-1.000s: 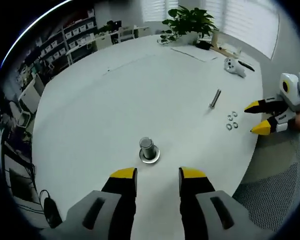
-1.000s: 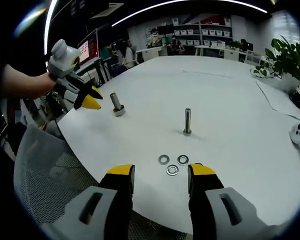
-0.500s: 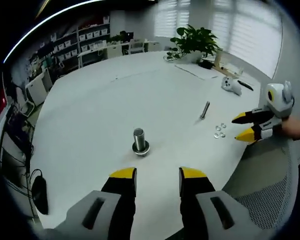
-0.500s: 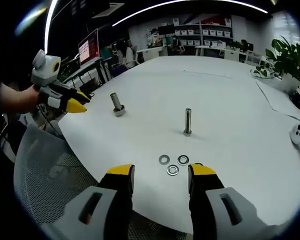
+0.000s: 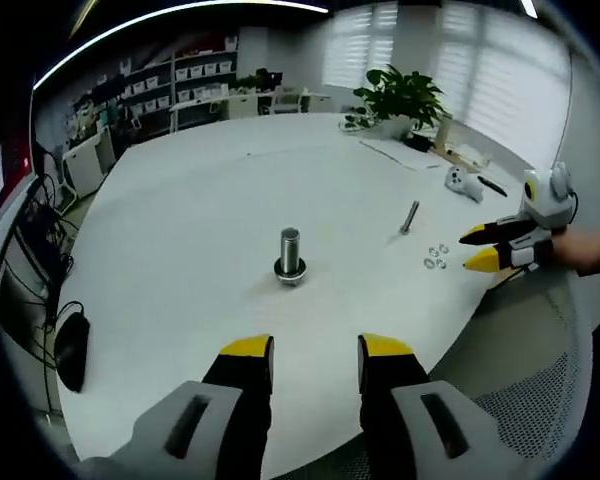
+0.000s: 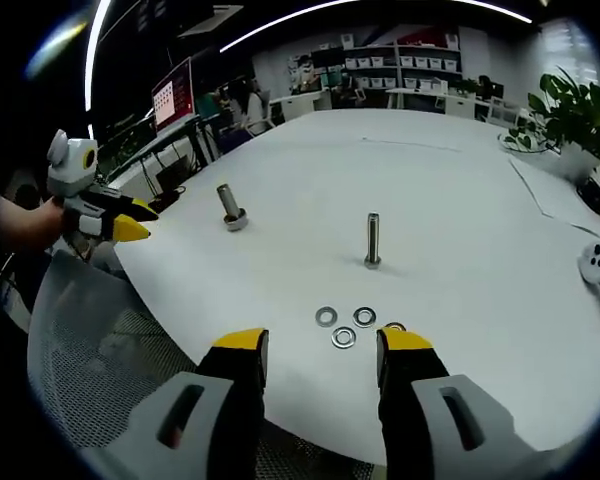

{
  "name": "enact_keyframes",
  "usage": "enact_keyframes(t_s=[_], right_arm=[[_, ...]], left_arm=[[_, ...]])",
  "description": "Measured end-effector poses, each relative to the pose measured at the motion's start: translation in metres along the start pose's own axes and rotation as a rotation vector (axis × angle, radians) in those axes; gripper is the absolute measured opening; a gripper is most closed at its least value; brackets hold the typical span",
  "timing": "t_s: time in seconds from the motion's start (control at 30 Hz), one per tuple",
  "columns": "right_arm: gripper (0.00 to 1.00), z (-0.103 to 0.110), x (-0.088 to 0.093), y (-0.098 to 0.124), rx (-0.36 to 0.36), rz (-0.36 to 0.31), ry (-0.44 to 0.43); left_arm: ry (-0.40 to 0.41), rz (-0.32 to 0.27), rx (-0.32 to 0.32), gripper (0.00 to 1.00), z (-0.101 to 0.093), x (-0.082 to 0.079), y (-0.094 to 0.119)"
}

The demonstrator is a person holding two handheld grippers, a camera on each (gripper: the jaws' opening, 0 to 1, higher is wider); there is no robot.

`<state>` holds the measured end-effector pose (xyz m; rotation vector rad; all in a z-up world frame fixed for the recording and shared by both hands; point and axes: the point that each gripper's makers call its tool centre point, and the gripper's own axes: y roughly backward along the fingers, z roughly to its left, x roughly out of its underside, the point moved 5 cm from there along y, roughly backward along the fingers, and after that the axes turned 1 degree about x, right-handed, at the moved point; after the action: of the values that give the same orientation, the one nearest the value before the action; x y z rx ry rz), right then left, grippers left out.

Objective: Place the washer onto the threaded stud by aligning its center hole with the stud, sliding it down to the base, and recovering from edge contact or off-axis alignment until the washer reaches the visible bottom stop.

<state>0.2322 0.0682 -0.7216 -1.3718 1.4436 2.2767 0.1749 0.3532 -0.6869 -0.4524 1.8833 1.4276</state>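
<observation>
A thin threaded stud (image 6: 372, 241) stands upright on the white table (image 6: 460, 180). A cluster of small washers (image 6: 344, 327) lies flat in front of it, just beyond my right gripper (image 6: 323, 342), which is open and holds nothing. A thicker stud (image 5: 290, 255) with a washer at its base stands ahead of my left gripper (image 5: 316, 348), also open with nothing in it. In the left gripper view, the thin stud (image 5: 409, 216) and washers (image 5: 436, 257) lie far right, next to the right gripper (image 5: 478, 248). The right gripper view has the left gripper (image 6: 137, 220) off the table's left edge and the thick stud (image 6: 229, 206).
A white game controller (image 5: 464, 182) and a potted plant (image 5: 400, 95) sit at the table's far side. A mesh chair (image 6: 90, 340) stands by the near edge below my right gripper. A dark mouse-like object (image 5: 70, 350) lies left of the table. Shelves line the back wall.
My left gripper has drawn back from the thick stud, which now looks farther off; in the right gripper view it has moved left, off the table edge. The right gripper has hardly moved.
</observation>
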Motion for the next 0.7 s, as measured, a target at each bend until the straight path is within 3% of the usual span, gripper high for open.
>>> enact_keyframes(t_s=[0.23,0.57,0.67,0.7], right_arm=[[0.47,0.000,0.002,-0.001,0.005,0.019,0.009],[0.48,0.000,0.007,-0.003,0.019,0.068,0.040],[0.48,-0.001,0.008,-0.003,0.027,0.083,0.047],[0.48,-0.002,0.009,-0.003,0.031,0.092,0.041]], left_arm=[[-0.042,-0.020,-0.005,0.30,0.003,0.005,0.005],[-0.006,-0.010,0.031,0.31,0.006,0.018,0.004],[-0.064,-0.041,0.048,0.31,0.003,0.018,0.006],[-0.072,-0.025,0.056,0.31,0.000,0.021,0.006]])
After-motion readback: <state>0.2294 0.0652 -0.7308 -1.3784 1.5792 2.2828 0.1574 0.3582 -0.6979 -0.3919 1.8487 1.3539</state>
